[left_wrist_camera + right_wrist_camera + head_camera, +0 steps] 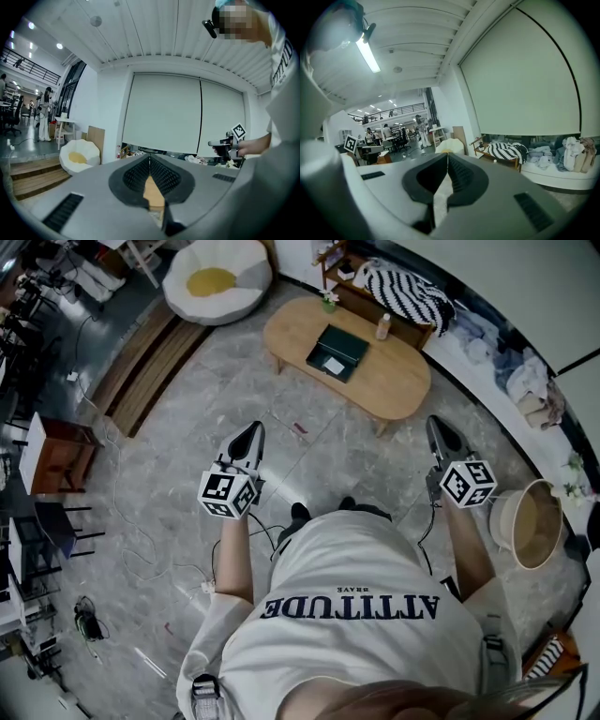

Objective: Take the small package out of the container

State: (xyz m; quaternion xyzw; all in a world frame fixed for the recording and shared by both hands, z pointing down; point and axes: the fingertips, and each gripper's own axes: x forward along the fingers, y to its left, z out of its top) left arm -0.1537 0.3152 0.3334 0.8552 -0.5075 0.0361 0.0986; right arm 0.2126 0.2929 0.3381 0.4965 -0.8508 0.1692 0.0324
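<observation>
The small package (333,365), white and flat, lies inside the dark green container (349,339), which sits open near the middle of the oval wooden table (398,382) at the far side of the room. A small bottle (382,326) stands on the table just right of the container. Both grippers are held well short of the table, over the grey stone floor (169,484). The left gripper (249,434) has its jaws pressed together with nothing between them, and the right gripper (441,432) likewise has its jaws together and empty. A round white seat with a yellow centre (217,279) stands far left
</observation>
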